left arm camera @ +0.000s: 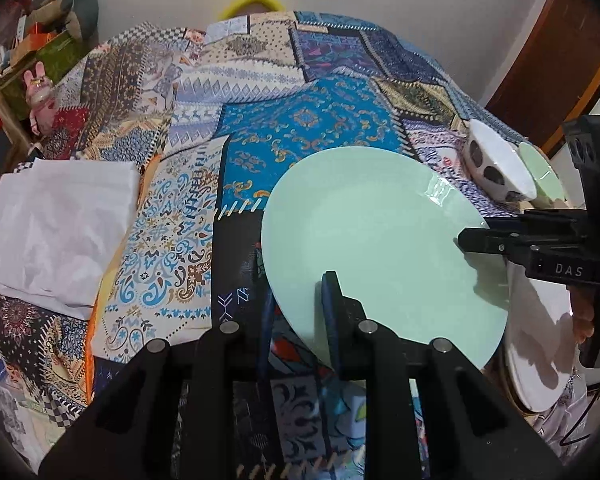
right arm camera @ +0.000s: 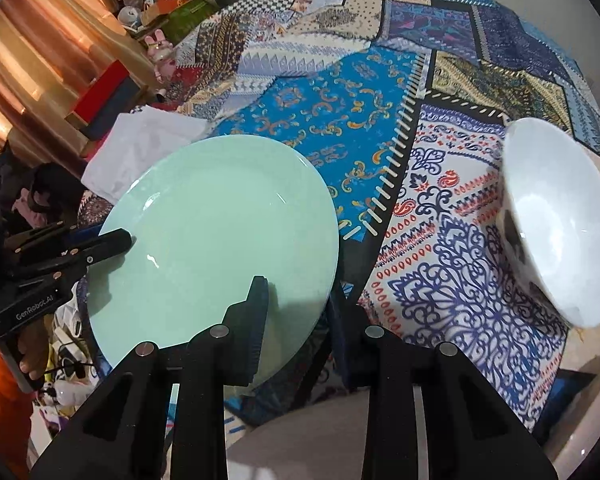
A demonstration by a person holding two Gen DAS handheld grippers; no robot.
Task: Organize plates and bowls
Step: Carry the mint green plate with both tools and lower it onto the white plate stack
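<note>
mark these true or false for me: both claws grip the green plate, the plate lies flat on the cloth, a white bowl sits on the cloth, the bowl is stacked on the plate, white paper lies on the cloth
1. Both claws grip the green plate. True: the left claw and the right claw each clamp its rim.
2. The plate lies flat on the patchwork cloth. False: it is held tilted above the cloth.
3. A white bowl sits on the cloth. True.
4. The bowl is stacked on the plate. False: it stands apart from it.
5. White paper lies on the cloth. True.
</note>
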